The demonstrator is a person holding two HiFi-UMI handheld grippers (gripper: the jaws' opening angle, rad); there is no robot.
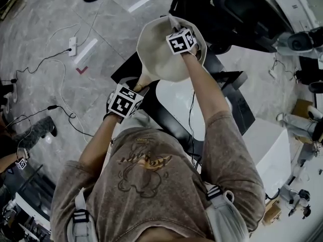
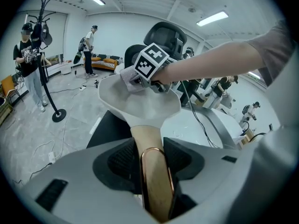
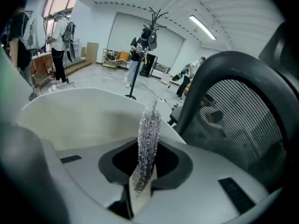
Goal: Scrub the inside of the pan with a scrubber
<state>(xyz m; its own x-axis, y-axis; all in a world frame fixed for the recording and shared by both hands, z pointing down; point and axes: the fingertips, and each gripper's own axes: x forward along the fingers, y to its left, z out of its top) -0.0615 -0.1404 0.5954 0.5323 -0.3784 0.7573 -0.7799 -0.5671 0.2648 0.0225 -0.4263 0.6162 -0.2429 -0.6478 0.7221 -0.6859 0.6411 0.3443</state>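
A cream pan [image 1: 154,52] is held up off the table, tilted, with its bowl away from me. My left gripper [image 1: 137,88] is shut on the pan's wooden, copper-ringed handle [image 2: 153,169], which lies between the dark pads [image 2: 122,158]. My right gripper [image 1: 174,26] reaches into the pan from the far rim. It is shut on a silvery mesh scrubber [image 3: 148,134], which stands up thin between its jaws over the pan's pale inner wall [image 3: 79,113]. In the left gripper view the right gripper [image 2: 135,80] sits at the pan's rim [image 2: 140,101].
A black office chair [image 1: 242,14] stands just beyond the pan, with its mesh back [image 3: 243,101] close to the right gripper. Below lie a black table [image 1: 229,92] with a white round top [image 1: 176,102], floor cables [image 1: 60,79] and a coat stand [image 2: 51,78]. People [image 2: 29,55] stand far off.
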